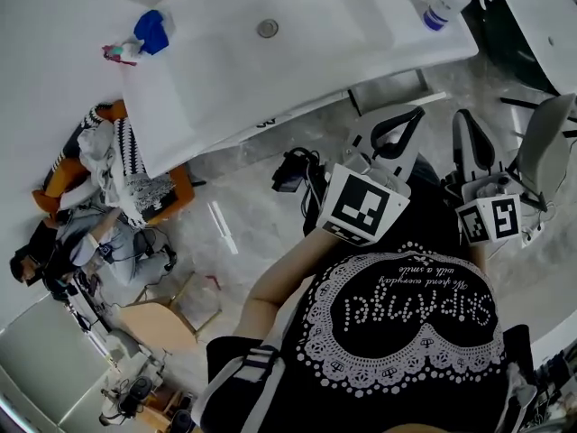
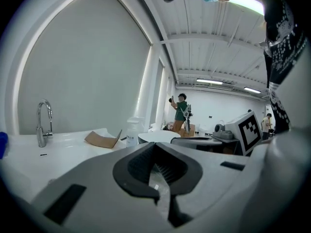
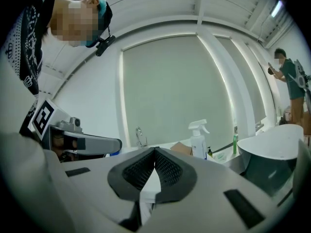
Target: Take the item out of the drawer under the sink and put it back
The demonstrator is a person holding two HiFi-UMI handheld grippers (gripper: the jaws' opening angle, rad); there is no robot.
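Observation:
The white sink counter (image 1: 297, 70) with its round drain (image 1: 267, 28) fills the top of the head view. The drawer below it is hidden under the counter's edge, and no item from it shows. My left gripper (image 1: 406, 120) is held in front of the person's body and points toward the counter's front edge, jaws together with nothing in them. My right gripper (image 1: 464, 120) is just to its right, also shut and empty. In the left gripper view my left gripper (image 2: 155, 147) points level over the counter toward the faucet (image 2: 43, 123). In the right gripper view my right gripper (image 3: 155, 152) does likewise.
A spray bottle (image 1: 442, 3) stands at the counter's right end, a blue object (image 1: 151, 32) at its left. A folded piece of cardboard (image 2: 103, 139) lies on the counter. A basket of clothes (image 1: 117, 174) and a black device (image 1: 293, 170) are on the floor. A person (image 2: 181, 111) stands far off.

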